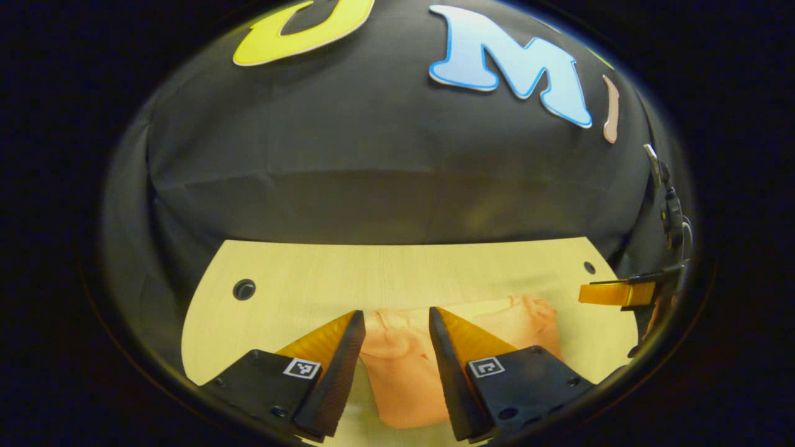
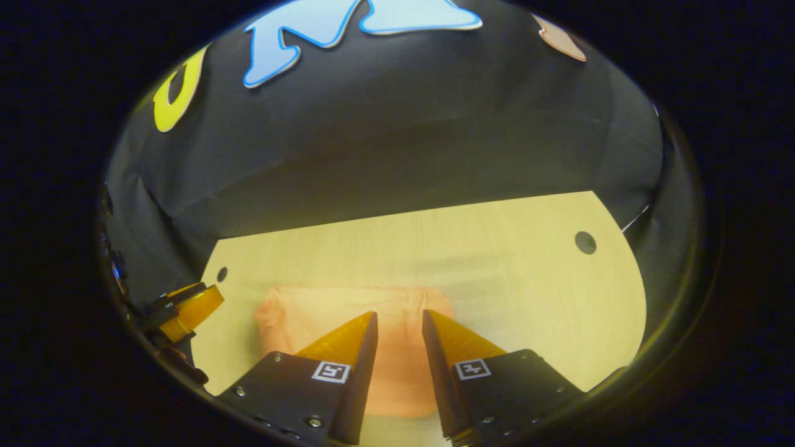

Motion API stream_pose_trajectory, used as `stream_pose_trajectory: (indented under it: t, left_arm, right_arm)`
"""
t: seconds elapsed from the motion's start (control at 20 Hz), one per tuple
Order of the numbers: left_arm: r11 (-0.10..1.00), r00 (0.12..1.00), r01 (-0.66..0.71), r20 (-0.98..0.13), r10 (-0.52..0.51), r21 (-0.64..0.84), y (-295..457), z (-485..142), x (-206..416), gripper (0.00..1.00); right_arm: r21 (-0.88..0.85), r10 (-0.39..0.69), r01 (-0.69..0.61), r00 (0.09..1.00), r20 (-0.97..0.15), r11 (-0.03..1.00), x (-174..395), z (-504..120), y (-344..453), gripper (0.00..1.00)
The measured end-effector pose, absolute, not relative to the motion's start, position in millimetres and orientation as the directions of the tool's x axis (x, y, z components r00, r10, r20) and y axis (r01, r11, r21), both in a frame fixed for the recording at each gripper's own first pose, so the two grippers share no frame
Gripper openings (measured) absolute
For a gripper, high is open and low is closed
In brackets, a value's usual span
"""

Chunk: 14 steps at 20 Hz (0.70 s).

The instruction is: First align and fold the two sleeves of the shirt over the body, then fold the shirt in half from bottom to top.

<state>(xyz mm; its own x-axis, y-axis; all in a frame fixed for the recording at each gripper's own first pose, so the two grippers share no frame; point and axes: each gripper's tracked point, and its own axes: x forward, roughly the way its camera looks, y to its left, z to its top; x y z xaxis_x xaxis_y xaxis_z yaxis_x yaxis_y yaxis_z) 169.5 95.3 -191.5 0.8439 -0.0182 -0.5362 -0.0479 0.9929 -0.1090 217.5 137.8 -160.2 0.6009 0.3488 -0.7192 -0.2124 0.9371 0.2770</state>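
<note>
A folded peach-pink shirt (image 1: 404, 366) lies on the light wooden table (image 1: 298, 279), seen between the fingers in the left gripper view. My left gripper (image 1: 396, 320) hovers above its near part, open, with nothing between the fingers. In the right gripper view the same shirt (image 2: 329, 310) lies as a compact rectangle, and my right gripper (image 2: 399, 318) stands open over its right part, gripping nothing. The right gripper (image 1: 615, 292) also appears at the right edge of the left gripper view, and the left gripper (image 2: 186, 307) at the left edge of the right gripper view.
The table has round holes near its far corners (image 1: 243, 289) (image 2: 585, 242). Black cloth walls close in behind the table and at both sides. Bare tabletop (image 2: 528, 279) stretches beyond and to the right of the shirt.
</note>
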Motion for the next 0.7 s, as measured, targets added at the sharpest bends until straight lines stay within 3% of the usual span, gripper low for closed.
stream_pose_trajectory:
  t: [0.1, 0.15, 0.25, 0.3, 0.35, 0.7]
  left_arm:
    - [0.993, 0.855, -0.045, -0.518, -0.017, -0.107, 87.7, -162.1, 142.7, 0.67]
    - [0.993, 0.860, -0.042, -0.510, -0.020, -0.109, 82.4, -147.9, 128.5, 0.75]
    - [0.994, 0.872, -0.035, -0.489, -0.022, -0.107, 72.2, -122.2, 101.7, 0.67]
    - [0.994, 0.879, -0.032, -0.476, -0.022, -0.106, 66.2, -109.8, 88.9, 0.71]
    - [0.994, 0.884, -0.027, -0.466, -0.026, -0.107, 60.0, -98.4, 77.1, 0.67]
    - [0.992, 0.927, -0.026, -0.375, -0.023, -0.123, 34.7, -44.8, 1.9, 0.67]
  right_arm:
    - [0.294, 0.357, -0.207, 0.621, -0.697, 0.933, 198.8, -128.1, 130.7, 0.47]
    - [0.303, 0.363, -0.205, 0.634, -0.683, 0.930, 191.0, -113.6, 127.6, 0.47]
    - [0.316, 0.372, -0.207, 0.655, -0.658, 0.926, 170.1, -83.5, 120.8, 0.47]
    - [0.321, 0.376, -0.211, 0.666, -0.644, 0.923, 160.1, -70.2, 117.3, 0.47]
    - [0.321, 0.381, -0.220, 0.675, -0.632, 0.921, 149.9, -61.5, 115.3, 0.47]
    - [0.318, 0.429, -0.296, 0.723, -0.542, 0.901, 72.5, -15.5, 102.6, 0.47]
